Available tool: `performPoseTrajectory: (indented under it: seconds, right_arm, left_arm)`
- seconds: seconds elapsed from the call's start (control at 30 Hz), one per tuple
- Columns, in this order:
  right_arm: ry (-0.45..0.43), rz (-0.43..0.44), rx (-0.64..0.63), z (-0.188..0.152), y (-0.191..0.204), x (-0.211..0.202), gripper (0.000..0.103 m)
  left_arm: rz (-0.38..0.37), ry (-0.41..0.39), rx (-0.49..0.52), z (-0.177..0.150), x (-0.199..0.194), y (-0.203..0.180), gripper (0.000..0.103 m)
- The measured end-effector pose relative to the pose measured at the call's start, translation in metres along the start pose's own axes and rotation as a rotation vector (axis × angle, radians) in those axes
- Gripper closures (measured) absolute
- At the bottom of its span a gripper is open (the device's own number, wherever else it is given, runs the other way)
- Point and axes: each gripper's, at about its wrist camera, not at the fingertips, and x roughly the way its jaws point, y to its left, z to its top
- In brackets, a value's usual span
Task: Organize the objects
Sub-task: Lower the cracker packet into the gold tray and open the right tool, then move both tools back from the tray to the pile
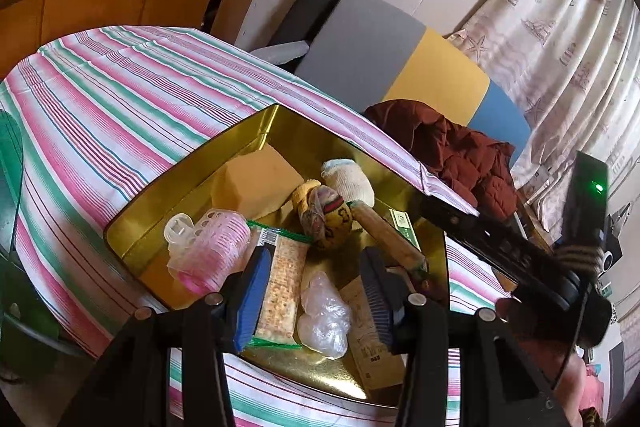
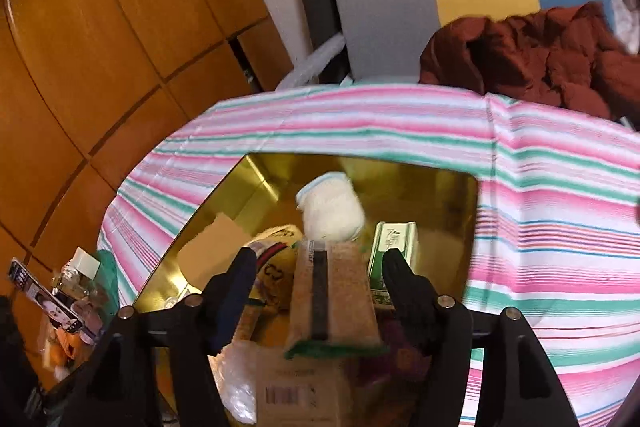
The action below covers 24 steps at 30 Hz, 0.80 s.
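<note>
A gold tin box (image 1: pixel 152 203) sits on the striped tablecloth, holding several items: a pink hair roller (image 1: pixel 212 251), a cracker pack (image 1: pixel 280 291), a clear plastic bag (image 1: pixel 324 319), a yellow patterned pouch (image 1: pixel 332 223), a white sock (image 1: pixel 348 179), a tan block (image 1: pixel 256 183). My left gripper (image 1: pixel 316 295) is open above the crackers and bag, holding nothing. My right gripper (image 2: pixel 320 291) is open over the box (image 2: pixel 456 203), with a second cracker pack (image 2: pixel 340 299) lying between its fingers, untouched. A green carton (image 2: pixel 390 247) stands beside the right finger (image 2: pixel 404 283).
The striped tablecloth (image 1: pixel 120 107) covers the table around the box. A maroon jacket (image 1: pixel 460 151) lies on a grey, yellow and blue chair (image 1: pixel 400 59) behind the table. A phone (image 2: pixel 48 303) and clutter sit left of the box. A wooden wardrobe (image 2: pixel 100 47) stands left.
</note>
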Motion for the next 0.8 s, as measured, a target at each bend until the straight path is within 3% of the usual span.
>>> performPoseTrajectory:
  seconds: [0.5,0.8]
  right_arm:
    - [-0.060,-0.035,-0.003,-0.026,-0.023,-0.047,0.037]
    - [-0.086,-0.168,0.066,-0.044,-0.096,-0.077,0.037]
  left_arm:
    - [-0.022,0.043,0.115,-0.023,0.007,-0.036,0.056]
    - [-0.062,0.083,0.204,-0.037,0.012,-0.075,0.056]
